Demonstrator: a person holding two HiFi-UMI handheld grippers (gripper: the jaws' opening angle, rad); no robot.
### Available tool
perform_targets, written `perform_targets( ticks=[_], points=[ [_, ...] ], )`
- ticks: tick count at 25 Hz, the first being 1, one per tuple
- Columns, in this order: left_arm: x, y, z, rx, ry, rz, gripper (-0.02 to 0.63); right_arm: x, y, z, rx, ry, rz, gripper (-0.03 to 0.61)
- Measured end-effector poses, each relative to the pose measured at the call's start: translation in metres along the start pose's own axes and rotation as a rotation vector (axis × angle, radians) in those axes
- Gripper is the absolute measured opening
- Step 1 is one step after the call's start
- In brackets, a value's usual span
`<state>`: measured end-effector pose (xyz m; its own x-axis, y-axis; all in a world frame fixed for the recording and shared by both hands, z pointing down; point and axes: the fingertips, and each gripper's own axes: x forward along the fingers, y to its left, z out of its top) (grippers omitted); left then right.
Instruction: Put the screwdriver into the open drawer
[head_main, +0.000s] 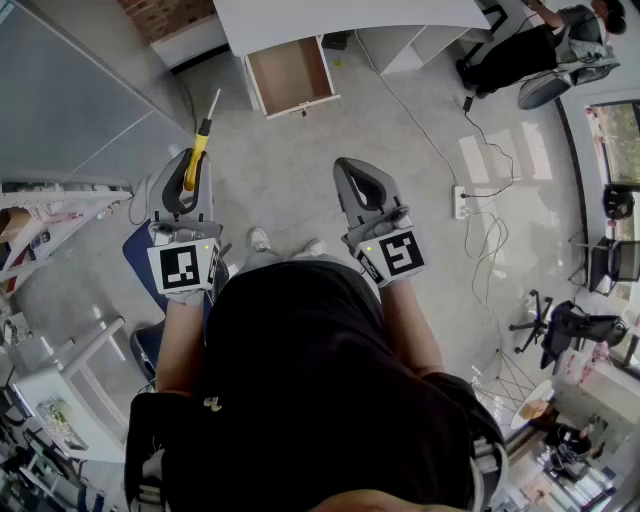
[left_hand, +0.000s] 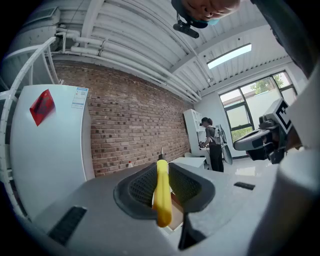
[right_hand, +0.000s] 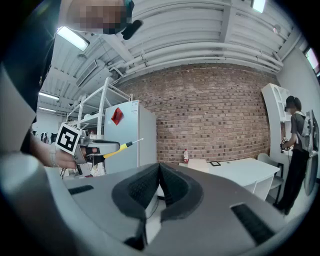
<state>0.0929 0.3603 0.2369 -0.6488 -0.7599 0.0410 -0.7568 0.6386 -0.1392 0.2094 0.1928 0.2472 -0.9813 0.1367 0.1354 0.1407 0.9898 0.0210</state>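
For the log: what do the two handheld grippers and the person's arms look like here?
Both the left gripper and right gripper are grey moulded shells tapering to rounded jaws lined with dark textured pads. Each carries a white marker cube printed with black square patterns. The person wears a black top; the forearms are bare.

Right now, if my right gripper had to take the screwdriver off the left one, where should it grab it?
Probably the metal shaft, just past the black collar, coming from the right. The left gripper holds the screwdriver by its yellow handle, so only that front end sticks out free. The right gripper is shut; open it first.
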Motion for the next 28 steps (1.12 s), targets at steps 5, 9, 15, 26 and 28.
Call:
perform_targets(
  ticks=[5, 9, 15, 26, 28],
  points=[
    [-0.001, 0.014, 0.001, -0.001, -0.010, -0.015, 0.075, 0.011, 0.015, 0.003, 0.001, 0.012, -0.008, 0.011],
    [0.000, 0.029, 0.000, -0.009, -0.023, -0.029, 0.075, 0.022, 0.024, 0.006, -0.013, 0.015, -0.021, 0.011],
    [0.005, 0.050, -0.008, -0.029, -0.041, -0.060, 0.075, 0.038, 0.034, 0.012, -0.008, 0.000, -0.060, 0.011],
    [0.030, 0.085, -0.034, -0.068, -0.032, -0.110, 0.075, 0.073, 0.036, -0.008, 0.014, 0.050, -0.123, 0.011],
    [0.037, 0.085, -0.036, -0.068, -0.023, -0.110, 0.075, 0.076, 0.029, -0.010, 0.025, 0.055, -0.129, 0.011]
  ],
)
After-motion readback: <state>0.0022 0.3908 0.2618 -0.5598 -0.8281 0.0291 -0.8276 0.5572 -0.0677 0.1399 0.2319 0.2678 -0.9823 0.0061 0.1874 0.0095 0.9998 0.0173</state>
